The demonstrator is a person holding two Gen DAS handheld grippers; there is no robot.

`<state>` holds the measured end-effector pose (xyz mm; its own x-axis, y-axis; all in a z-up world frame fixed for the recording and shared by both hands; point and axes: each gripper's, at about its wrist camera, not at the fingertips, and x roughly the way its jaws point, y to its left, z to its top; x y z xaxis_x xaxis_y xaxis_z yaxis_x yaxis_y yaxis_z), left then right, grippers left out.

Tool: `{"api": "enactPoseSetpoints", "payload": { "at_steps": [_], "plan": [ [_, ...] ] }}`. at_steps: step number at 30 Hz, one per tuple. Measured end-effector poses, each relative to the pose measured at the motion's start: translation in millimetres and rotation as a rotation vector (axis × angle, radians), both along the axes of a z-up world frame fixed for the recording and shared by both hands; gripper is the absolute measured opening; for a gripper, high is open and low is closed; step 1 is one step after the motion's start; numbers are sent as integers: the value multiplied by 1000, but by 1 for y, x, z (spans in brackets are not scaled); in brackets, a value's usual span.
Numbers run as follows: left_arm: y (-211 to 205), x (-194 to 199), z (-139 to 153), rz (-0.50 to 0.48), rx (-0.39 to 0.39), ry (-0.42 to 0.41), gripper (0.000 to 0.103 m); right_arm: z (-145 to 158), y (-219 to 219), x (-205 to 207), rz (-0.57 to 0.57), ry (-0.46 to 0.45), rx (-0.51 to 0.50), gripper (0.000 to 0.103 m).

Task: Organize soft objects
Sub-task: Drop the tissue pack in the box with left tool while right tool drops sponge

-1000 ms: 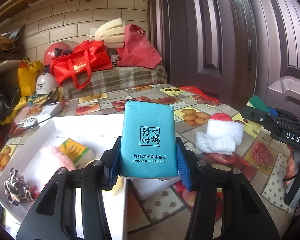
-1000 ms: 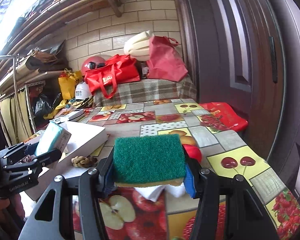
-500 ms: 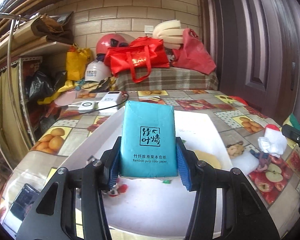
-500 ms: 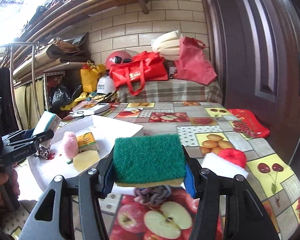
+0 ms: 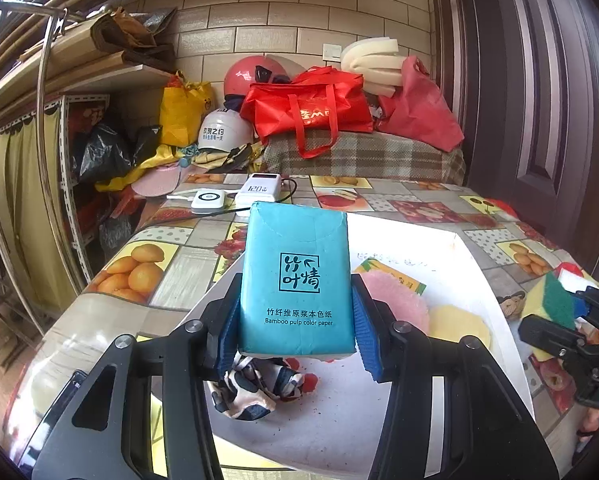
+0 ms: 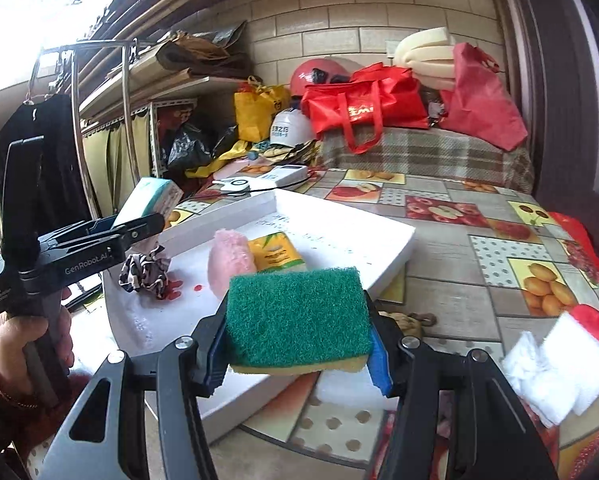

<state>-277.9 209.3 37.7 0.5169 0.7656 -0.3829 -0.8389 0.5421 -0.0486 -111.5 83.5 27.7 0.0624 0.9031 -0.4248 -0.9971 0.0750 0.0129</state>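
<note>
Two tongs | left [image 5: 295,320]: "Bamboo pulp color paper" pack [image 5: 295,280]; right [image 6: 297,348]: sponge [image 6: 297,316]

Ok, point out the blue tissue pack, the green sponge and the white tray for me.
blue tissue pack [image 5: 297,280], left wrist view, middle of its printed front.
green sponge [image 6: 297,314], right wrist view, middle of its green scouring face.
white tray [image 6: 379,254], right wrist view, its right wall.

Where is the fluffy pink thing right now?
The fluffy pink thing lies in the white tray, touching the yellow packet on its right, in the right wrist view. The scrunched patterned cloth sits apart on its left.
</note>
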Motion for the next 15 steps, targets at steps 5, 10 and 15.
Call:
{"api": "enactPoseSetpoints", "payload": {
  "at_steps": [5,10,15],
  "plan": [
    [5,11,1,-7,18,31,49,-7,31,-28,99,-22,-76,57],
    [18,18,-1,-7,-11,26,50,-19,53,-37,160,-4,-189,57],
    [24,22,-1,-18,-32,28,49,-27,61,-35,182,24,-250,57]
  ]
}}
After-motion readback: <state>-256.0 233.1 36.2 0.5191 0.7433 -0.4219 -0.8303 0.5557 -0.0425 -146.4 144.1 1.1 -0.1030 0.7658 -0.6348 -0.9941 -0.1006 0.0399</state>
